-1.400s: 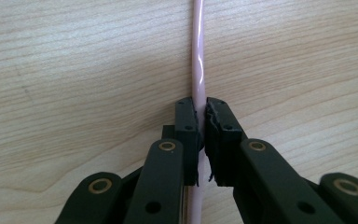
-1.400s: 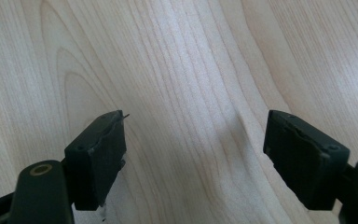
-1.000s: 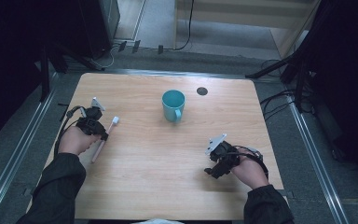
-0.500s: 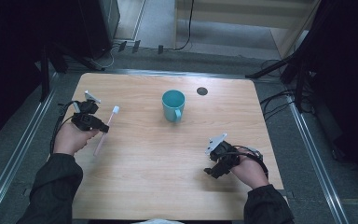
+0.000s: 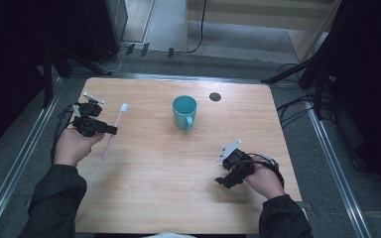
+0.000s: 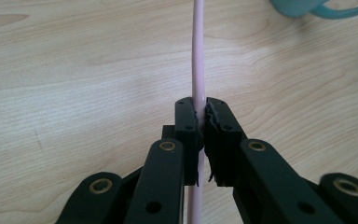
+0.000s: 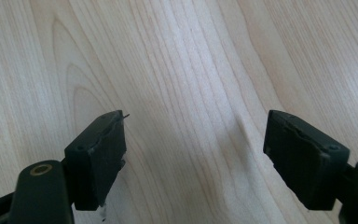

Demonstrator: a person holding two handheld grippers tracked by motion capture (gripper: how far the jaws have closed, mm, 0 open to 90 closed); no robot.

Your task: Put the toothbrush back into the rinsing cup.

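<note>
Two grippers are at work over the wooden table point(image 5: 178, 188), one in each of the person's hands. The left gripper point(image 5: 110, 130) has its jaws pressed tight on the pink handle of a toothbrush point(image 5: 114, 131) — in the left gripper view the toothbrush point(image 6: 198, 60) runs straight up from between the jaws, away from them, and a short stretch of it shows below the pinch too. From above, the white brush head points toward the far side of the table, beyond the jaws, while the other end trails back toward the person's left hand point(image 5: 72, 146). Whether the brush touches the wood I cannot tell.

A teal mug point(image 5: 184, 112) stands upright well off to the side of the left gripper's jaws, handle toward the person; its edge and handle peek in at the top right corner of the left gripper view point(image 6: 307, 7).

The right gripper point(image 5: 222, 181) sits low over the near right part of the table, held in the right hand point(image 5: 264, 179). Its jaws are spread wide — bare wood grain lies between them in the right gripper view point(image 7: 193, 154).

A small dark round spot point(image 5: 215, 96) marks the table past the mug.
</note>
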